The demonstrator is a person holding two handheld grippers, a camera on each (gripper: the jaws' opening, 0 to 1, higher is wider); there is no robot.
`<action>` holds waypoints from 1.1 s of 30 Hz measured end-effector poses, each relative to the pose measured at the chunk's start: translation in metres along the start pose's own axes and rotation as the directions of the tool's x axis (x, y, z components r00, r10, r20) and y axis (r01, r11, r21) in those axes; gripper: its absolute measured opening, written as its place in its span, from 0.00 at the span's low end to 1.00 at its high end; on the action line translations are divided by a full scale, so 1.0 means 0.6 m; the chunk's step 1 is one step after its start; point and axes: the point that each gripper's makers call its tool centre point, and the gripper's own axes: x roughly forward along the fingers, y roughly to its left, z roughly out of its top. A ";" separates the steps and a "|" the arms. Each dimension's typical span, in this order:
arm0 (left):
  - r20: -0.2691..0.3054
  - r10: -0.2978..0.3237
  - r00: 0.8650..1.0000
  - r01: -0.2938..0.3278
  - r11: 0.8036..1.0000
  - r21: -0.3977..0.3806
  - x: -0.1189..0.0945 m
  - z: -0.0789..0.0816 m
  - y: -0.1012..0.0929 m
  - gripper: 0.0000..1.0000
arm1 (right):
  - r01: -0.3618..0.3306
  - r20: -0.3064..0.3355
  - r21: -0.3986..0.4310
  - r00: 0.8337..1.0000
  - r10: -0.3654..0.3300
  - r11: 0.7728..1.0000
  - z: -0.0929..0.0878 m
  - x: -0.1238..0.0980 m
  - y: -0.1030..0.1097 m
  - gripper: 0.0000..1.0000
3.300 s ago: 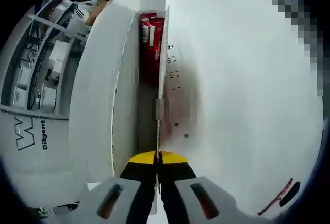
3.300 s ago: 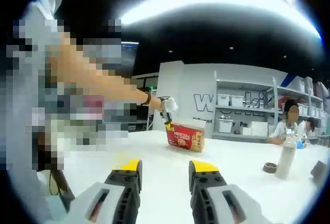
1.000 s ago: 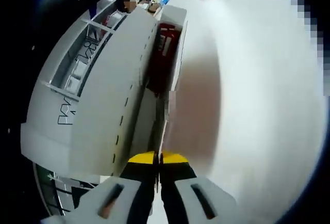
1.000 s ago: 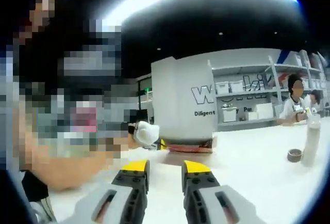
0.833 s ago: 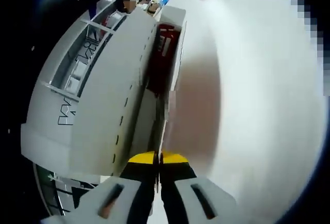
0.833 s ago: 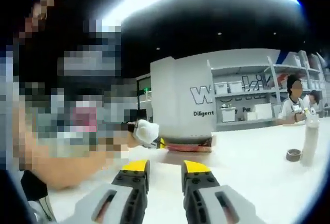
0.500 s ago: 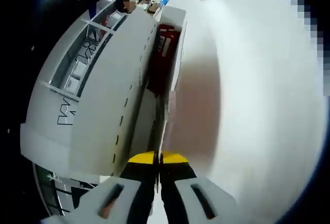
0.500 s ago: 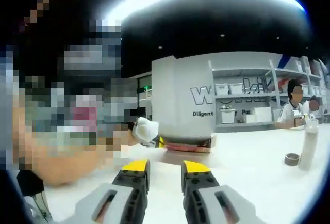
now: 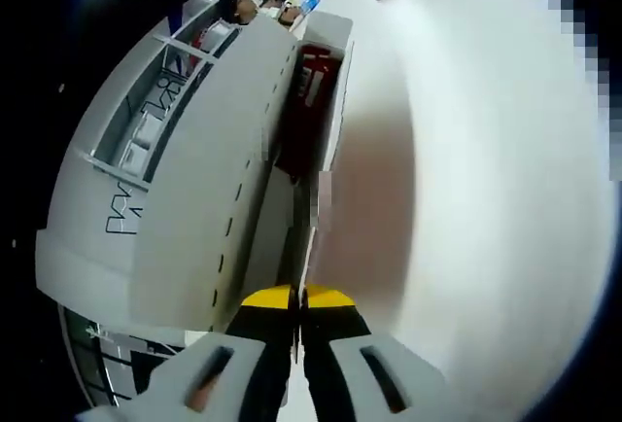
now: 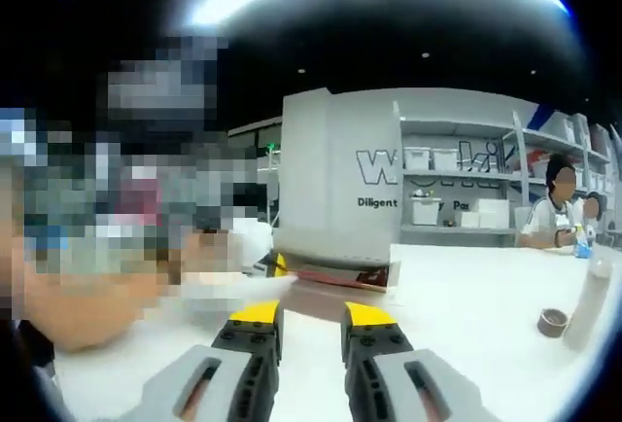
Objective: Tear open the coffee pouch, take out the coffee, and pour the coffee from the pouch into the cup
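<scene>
left gripper (image 9: 296,298) jaws pinched on coffee pouch (image 9: 309,121) | above white table (image 9: 486,179)

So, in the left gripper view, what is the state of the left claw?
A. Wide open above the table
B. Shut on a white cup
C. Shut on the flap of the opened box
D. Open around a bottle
C: the left claw has its yellow tips pressed together on the thin white flap of the box, which lies open with red packets inside.

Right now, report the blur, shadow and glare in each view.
Left gripper view: red coffee box soft and blurred, grey shadow on the white table beside it. Right gripper view: bright ceiling glare along the top, box edge-on and hazy.
</scene>
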 end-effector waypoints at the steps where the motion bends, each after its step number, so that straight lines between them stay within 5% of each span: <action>1: 0.001 -0.001 1.000 0.001 1.000 -0.001 0.000 0.000 0.000 0.04 | 0.003 0.000 0.009 1.000 -0.003 1.000 0.001 0.005 -0.005 0.25; 33: 0.020 -0.024 1.000 0.025 0.999 -0.039 -0.029 0.000 -0.017 0.05 | 0.057 -0.199 -0.063 0.978 -0.068 0.996 -0.040 0.203 -0.117 0.19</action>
